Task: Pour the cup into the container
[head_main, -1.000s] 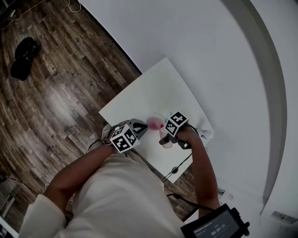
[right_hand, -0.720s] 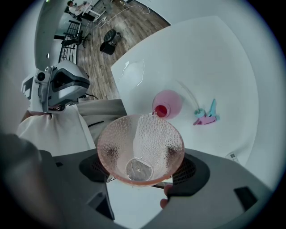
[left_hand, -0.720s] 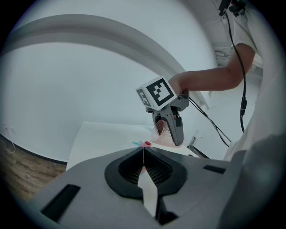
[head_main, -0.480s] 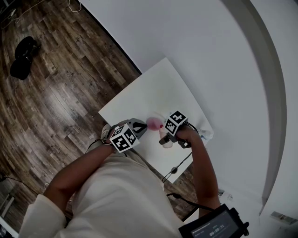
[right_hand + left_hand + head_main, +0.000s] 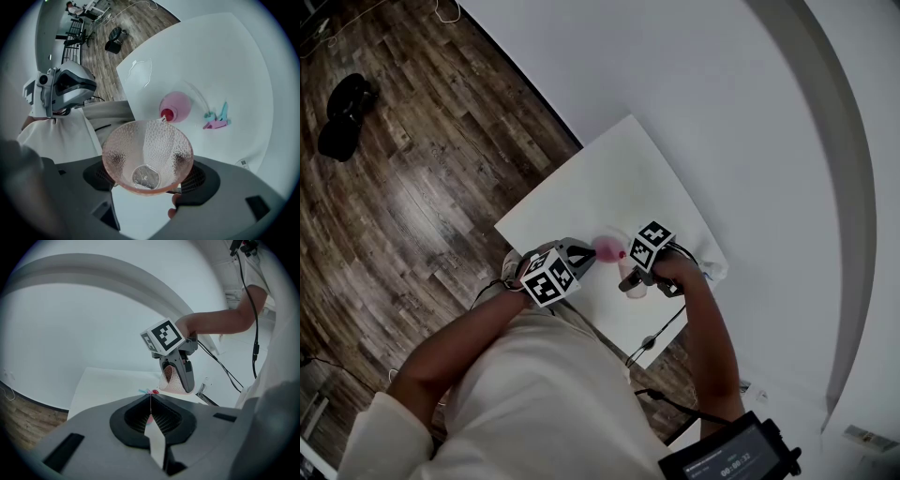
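Observation:
My right gripper [image 5: 147,182] is shut on a dimpled, pinkish clear cup [image 5: 147,154], whose mouth faces the camera; only a clear base shows inside. In the left gripper view the cup [image 5: 171,379] hangs tilted between the right gripper's fingers [image 5: 186,373]. Just beyond it on the white table [image 5: 581,192] lies a round pink container [image 5: 178,104] with a red patch at its near side. In the head view the container [image 5: 607,248] sits between both grippers. My left gripper [image 5: 151,394] is shut with nothing visibly held, its tips close to the container.
A small teal and pink object [image 5: 215,121] lies on the table right of the container. Black cables [image 5: 661,333] hang off the table's near edge. Wood floor [image 5: 403,187] lies to the left, with a dark object [image 5: 342,117] on it. A white wall rises behind.

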`<state>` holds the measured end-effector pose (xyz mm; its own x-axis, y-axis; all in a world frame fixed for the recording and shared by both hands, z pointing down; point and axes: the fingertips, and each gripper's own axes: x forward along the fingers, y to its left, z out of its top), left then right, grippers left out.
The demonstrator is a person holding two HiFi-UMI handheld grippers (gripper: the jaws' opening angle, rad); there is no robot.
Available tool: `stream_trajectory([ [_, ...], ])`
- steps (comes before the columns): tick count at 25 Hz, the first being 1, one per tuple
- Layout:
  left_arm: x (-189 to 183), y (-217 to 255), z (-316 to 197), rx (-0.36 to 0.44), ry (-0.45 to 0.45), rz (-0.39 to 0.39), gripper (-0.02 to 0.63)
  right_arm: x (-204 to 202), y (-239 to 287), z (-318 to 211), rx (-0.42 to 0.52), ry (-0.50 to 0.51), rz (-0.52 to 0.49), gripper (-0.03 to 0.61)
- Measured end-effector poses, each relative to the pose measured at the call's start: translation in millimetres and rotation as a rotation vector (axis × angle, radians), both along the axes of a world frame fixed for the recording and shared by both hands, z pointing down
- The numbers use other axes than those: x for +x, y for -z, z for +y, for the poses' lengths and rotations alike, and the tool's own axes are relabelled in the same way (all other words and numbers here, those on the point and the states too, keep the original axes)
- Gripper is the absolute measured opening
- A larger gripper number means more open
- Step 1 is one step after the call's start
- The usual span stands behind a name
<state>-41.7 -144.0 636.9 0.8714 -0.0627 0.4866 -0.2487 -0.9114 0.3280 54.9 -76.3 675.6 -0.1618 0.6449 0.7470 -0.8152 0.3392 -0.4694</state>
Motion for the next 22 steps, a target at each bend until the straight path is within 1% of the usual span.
stream_trajectory([
  [22, -0.1, -0.8, 0.7, -0.004, 0.014, 0.001, 0.012, -8.1, 8.0, 3.3, -0.041, 0.029, -0.009, 0.380],
])
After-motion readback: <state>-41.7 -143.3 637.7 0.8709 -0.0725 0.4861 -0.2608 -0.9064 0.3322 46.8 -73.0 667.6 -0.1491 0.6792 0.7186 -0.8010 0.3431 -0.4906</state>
